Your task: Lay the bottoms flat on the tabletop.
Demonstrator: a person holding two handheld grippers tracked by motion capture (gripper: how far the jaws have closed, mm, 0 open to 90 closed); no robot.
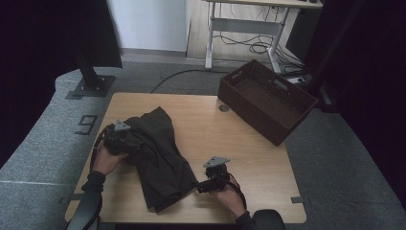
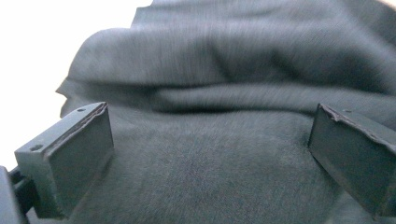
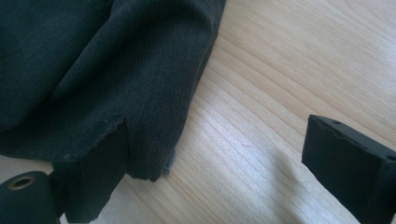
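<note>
Right gripper (image 1: 203, 187) sits nearest me, low on the table (image 1: 249, 158), jaws spread wide w/ nothing pinched. From the right gripper view I see one jaw at the hem corner of the dark garment (image 3: 93, 70), the other well out over bare wood, so the cloth edge lies just inside the gap but the pads aren't pressing it. A small grey bit pokes out under that hem corner (image 3: 169, 163), maybe a tag or zip end; too small to tell.

Left gripper (image 1: 128, 143) is a bit farther up, on the left side of the garment (image 1: 158, 153). In the left gripper view both jaws stand apart w/ folded dark fabric (image 2: 210, 140) between and beyond them; nothing clamped, pads look clear of the weave. My left hand (image 1: 106, 160) is behind it, my right hand (image 1: 230, 196) behind the other.

Garment lies crumpled on the left half of the tabletop, running from near the front edge up toward the middle, approx. diagonal. No label or print legible on it.

Farther back, a dark brown slatted crate (image 1: 265, 98) sits at the far right corner of the table, partly overhanging, well apart from the cloth. A round grommet (image 1: 223, 108) is in the wood just beside it. On the grey floor left of the table I read a marking like "9" (image 1: 86, 124). Beyond, a desk frame (image 1: 244, 28) w/ loose cables.
</note>
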